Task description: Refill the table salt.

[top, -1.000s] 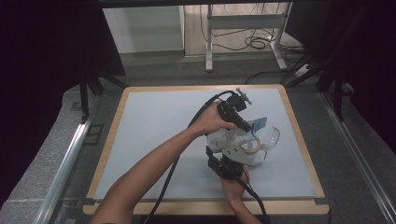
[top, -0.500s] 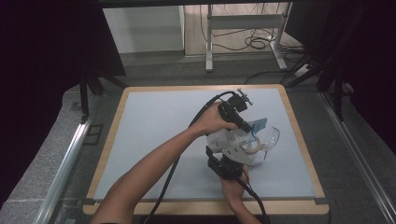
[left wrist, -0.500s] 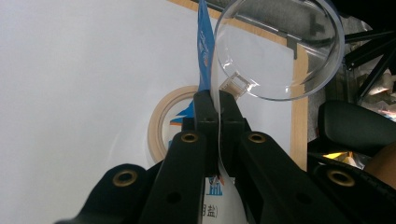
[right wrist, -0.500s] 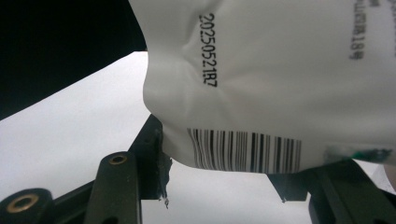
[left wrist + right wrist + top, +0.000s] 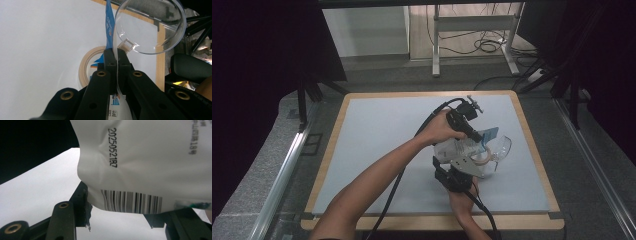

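Observation:
A white bag with a blue top edge (image 5: 455, 148) is held above the white board between both grippers. My left gripper (image 5: 116, 53) is shut on the bag's thin blue and white edge (image 5: 110, 27); in the high view it (image 5: 478, 135) reaches in from the upper left. My right gripper (image 5: 120, 216) grips the bag's barcoded lower end (image 5: 150, 157), a jaw on each side; in the high view it (image 5: 464, 160) comes up from below. A clear round container (image 5: 150, 25) and a beige tape ring (image 5: 86, 66) lie just beyond the bag.
The white board (image 5: 377, 135) has a wooden frame (image 5: 532, 145) and dark grey surfaces around it. Black cables trail from both grippers toward the near edge. The clear container (image 5: 501, 148) and tape ring (image 5: 484, 156) sit at the board's right-middle.

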A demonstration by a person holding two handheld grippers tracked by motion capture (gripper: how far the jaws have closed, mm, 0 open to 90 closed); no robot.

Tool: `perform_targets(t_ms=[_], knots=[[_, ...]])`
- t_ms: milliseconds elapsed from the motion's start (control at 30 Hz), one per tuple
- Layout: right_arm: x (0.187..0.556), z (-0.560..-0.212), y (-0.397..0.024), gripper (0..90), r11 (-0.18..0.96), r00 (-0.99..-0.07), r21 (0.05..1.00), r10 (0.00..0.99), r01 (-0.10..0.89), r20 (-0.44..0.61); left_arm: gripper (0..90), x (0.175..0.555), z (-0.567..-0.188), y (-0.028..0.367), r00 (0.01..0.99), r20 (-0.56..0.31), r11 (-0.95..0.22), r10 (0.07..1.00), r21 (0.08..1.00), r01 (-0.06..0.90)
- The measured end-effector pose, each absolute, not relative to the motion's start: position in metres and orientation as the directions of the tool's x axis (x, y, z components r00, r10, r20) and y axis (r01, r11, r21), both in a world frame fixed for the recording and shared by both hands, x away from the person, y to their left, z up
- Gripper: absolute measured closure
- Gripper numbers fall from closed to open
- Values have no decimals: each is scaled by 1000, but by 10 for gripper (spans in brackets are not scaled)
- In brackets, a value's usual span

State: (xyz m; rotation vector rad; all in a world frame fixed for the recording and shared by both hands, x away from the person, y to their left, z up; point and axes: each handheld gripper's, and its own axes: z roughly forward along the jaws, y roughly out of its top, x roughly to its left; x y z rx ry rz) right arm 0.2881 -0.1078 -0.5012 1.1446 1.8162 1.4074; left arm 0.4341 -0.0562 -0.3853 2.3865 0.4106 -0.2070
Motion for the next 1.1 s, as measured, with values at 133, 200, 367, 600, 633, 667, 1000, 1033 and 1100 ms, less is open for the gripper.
perform_targets(t_ms=[133, 200, 367, 600, 633, 667, 1000, 1033, 1100], knots=[[288, -501, -108, 472, 84, -475, 957, 878, 278, 61, 900, 434, -385, -56, 937, -257, -709, 235, 615, 346], [288, -501, -108, 472, 85, -476, 957, 878, 277, 60, 900, 434, -385, -56, 938, -257, -709, 235, 614, 346], [288, -501, -108, 474, 83, -476, 957, 877, 277, 61, 900, 434, -385, -56, 938, -256, -709, 236, 614, 346], [288, -501, -108, 475, 86, -474, 959, 879, 270, 55, 900, 434, -385, -56, 938, -255, -709, 236, 615, 346], [288, -501, -108, 476, 85, -475, 958, 878, 273, 57, 900, 434, -385, -56, 938, -255, -709, 237, 615, 346], [288, -501, -108, 476, 87, -475, 958, 878, 272, 56, 900, 434, -385, -57, 938, -254, -709, 236, 615, 345], [288, -500, -108, 478, 80, -472, 960, 880, 270, 60, 900, 434, -385, -58, 939, -254, -710, 232, 615, 342], [288, -499, -108, 478, 79, -472, 960, 880, 270, 60, 900, 434, -385, -58, 939, -255, -710, 233, 615, 343], [287, -499, -108, 478, 78, -471, 959, 880, 271, 62, 900, 433, -384, -58, 939, -254, -710, 232, 615, 342]])
